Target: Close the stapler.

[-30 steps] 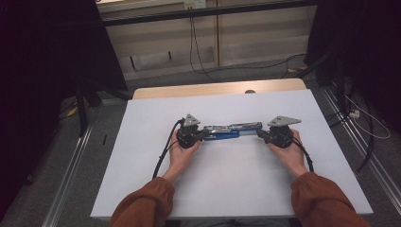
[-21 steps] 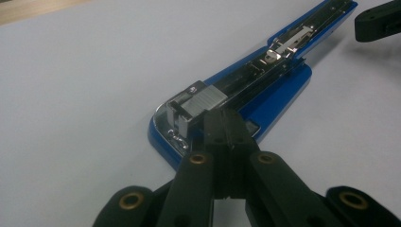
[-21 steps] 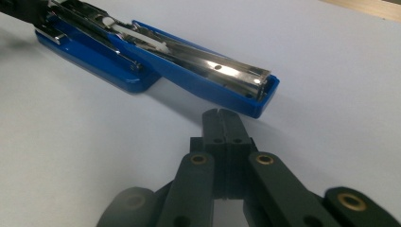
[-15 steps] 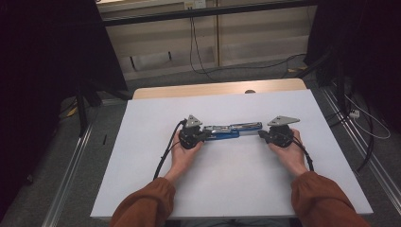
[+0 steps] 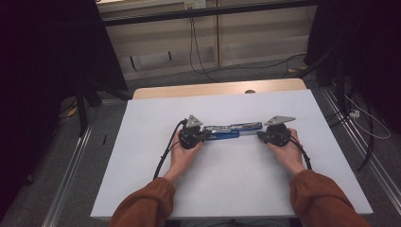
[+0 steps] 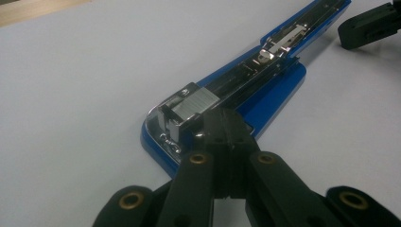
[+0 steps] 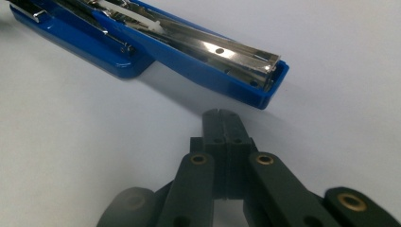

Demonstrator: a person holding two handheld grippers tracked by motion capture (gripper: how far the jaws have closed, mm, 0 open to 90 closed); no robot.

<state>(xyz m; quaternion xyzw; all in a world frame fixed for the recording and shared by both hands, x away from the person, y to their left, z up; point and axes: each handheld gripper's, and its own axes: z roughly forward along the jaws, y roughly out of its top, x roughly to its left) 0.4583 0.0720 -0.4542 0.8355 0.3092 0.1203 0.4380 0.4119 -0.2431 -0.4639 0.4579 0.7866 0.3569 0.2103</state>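
Left gripper (image 6: 226,124) has its jaws closed together, the tips resting at one end of the blue stapler (image 6: 246,90) and holding nothing. Right gripper (image 7: 225,124) is likewise closed and empty, its tips just short of the stapler's other end. Stapler lies unfolded flat on the white table (image 5: 142,142), mid-table between both grippers.

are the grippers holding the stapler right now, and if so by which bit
No, nothing is held. Both pairs of jaws are shut with nothing between them. The left gripper sits at one end of the opened blue stapler; the right gripper stops short of the other end.
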